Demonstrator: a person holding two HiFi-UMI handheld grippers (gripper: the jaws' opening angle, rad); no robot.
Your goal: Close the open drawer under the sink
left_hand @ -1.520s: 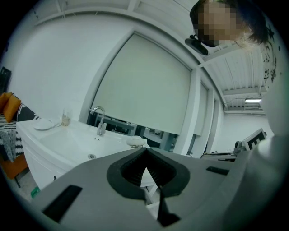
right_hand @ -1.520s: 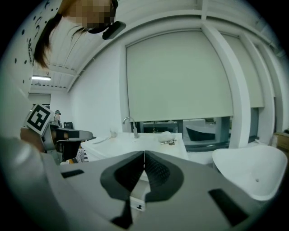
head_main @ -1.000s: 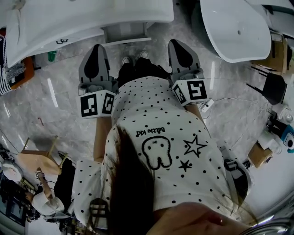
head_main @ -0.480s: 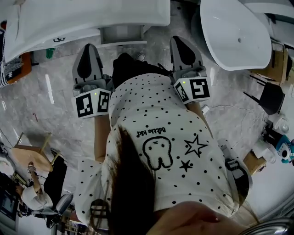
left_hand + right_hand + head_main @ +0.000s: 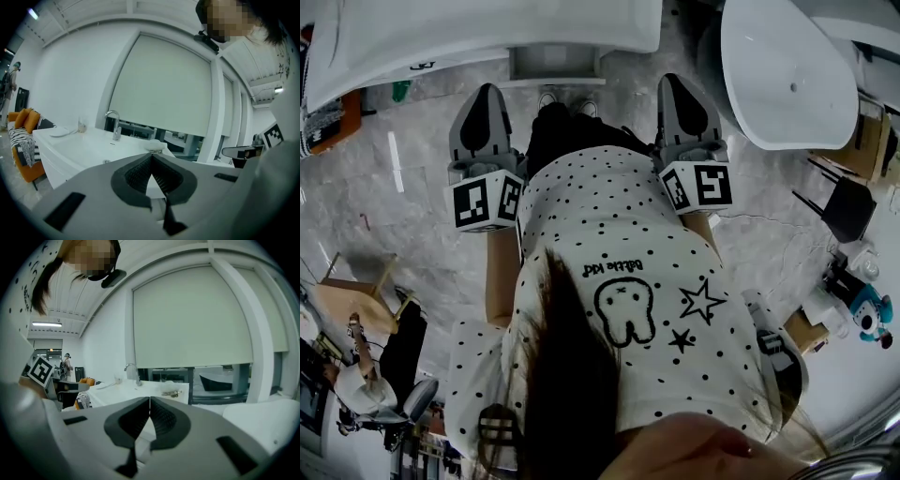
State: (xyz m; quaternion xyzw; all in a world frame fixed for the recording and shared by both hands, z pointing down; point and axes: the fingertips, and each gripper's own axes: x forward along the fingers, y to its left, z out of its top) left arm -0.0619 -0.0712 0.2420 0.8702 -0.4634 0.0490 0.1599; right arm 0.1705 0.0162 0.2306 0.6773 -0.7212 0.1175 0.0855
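The left tool [image 5: 487,94] and right tool [image 5: 679,84], both closed and empty, hover near the drawer [image 5: 553,64] protruding under the sink [image 5: 487,28].

The grey marble floor [image 5: 403,234] carries the white sink unit [image 5: 487,33] at the top and a white oval tub [image 5: 787,66] at upper right. A black chair [image 5: 851,202] stands near the tub, a wooden stool [image 5: 352,300] at the left.
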